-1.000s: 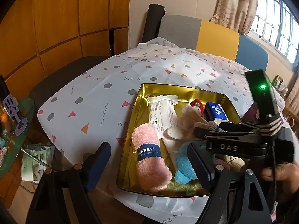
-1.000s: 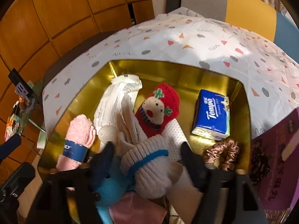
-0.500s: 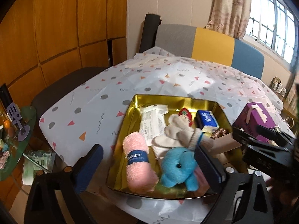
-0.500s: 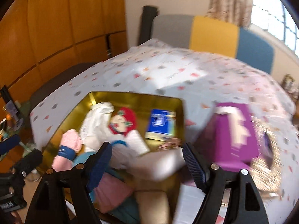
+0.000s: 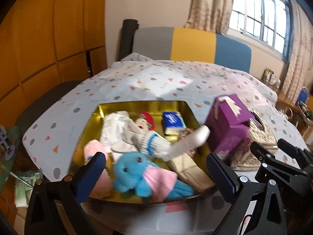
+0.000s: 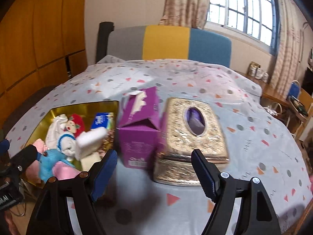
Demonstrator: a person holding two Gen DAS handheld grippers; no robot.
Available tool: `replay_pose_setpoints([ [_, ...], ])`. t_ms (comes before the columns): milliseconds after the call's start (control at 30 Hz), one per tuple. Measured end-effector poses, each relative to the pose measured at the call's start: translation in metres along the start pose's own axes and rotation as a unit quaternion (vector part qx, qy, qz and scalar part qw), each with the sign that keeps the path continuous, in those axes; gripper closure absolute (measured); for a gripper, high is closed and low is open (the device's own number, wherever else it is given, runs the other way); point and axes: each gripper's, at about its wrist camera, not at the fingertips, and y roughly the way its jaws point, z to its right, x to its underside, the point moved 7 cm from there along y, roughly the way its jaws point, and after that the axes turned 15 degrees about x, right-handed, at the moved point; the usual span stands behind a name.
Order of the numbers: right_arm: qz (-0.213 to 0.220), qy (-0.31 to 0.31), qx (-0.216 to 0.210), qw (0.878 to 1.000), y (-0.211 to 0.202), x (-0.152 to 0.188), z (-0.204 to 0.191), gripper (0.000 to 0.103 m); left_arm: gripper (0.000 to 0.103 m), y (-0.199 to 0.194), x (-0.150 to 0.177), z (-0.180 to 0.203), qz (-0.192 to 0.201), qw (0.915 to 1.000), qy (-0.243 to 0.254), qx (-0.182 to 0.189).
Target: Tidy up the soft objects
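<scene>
Hovering over a gold tin crammed with soft things, the left gripper stands with its blue-padded jaws spread wide and nothing between them — below it lie a blue plush toy with a pink cloth, a rolled pink towel, a white sock with a blue band, a red-capped doll and a blue tissue pack, all inside the tin on a dotted tablecloth. Just beside the tin stands a purple carton, and touching it an ornate gold tissue box. The right gripper hangs in front of these two, jaws apart and empty, over bare cloth
</scene>
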Motion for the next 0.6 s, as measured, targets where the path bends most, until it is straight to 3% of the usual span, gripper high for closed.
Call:
replay_pose_setpoints([
  [267,-0.005,0.022,0.011,1.0,0.002,0.009,0.024,0.024,0.0,0.003,0.008,0.016,-0.001,0.9999,0.013,-0.009],
  [600,-0.006,0.029,0.008,1.0,0.003,0.01,0.026,0.024,0.0,-0.003,0.003,0.013,0.009,0.9999,0.004,-0.01],
])
